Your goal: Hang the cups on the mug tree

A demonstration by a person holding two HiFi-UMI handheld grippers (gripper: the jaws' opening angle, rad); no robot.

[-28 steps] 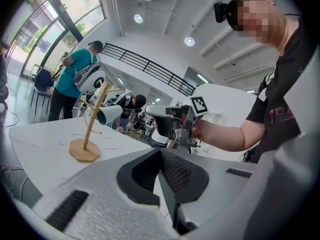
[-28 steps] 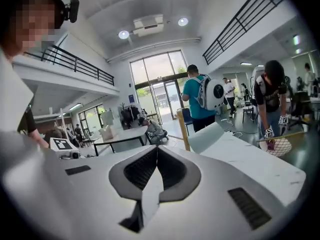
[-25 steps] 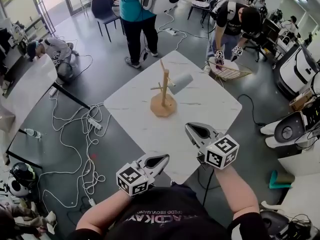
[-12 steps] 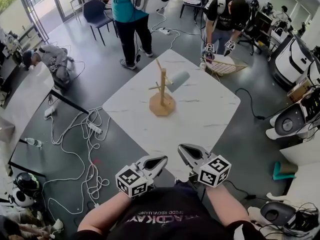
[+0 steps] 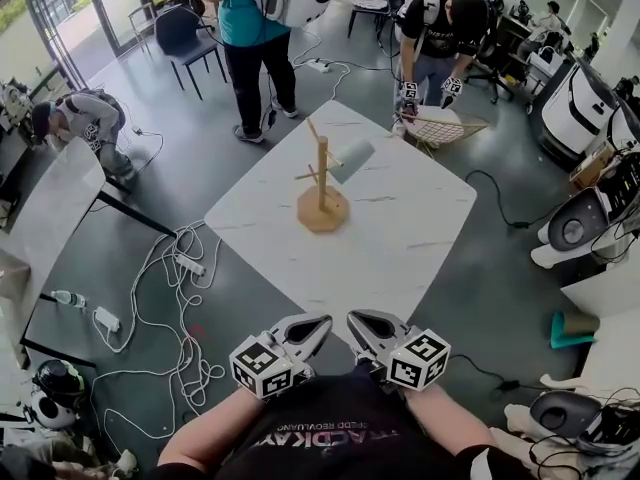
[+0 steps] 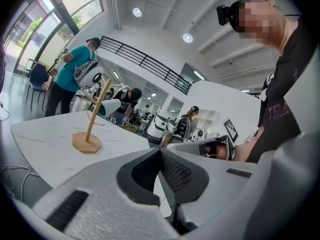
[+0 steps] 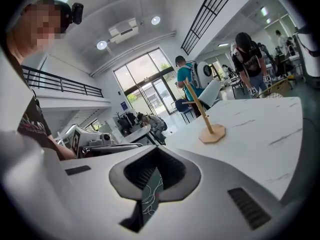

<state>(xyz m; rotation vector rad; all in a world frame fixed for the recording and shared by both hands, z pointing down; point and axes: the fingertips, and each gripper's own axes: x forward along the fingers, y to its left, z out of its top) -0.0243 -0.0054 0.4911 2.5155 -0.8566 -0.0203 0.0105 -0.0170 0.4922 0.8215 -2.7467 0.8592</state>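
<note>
Right gripper (image 5: 356,321), jaws together and empty, draws back to 6 o'clock beside the closed left gripper (image 5: 322,322); cup (image 5: 352,158) hangs on mug tree (image 5: 322,193), so hanging looks done.

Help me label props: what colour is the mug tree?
Pale tan wood; the mug tree shows best in the head view.
</note>
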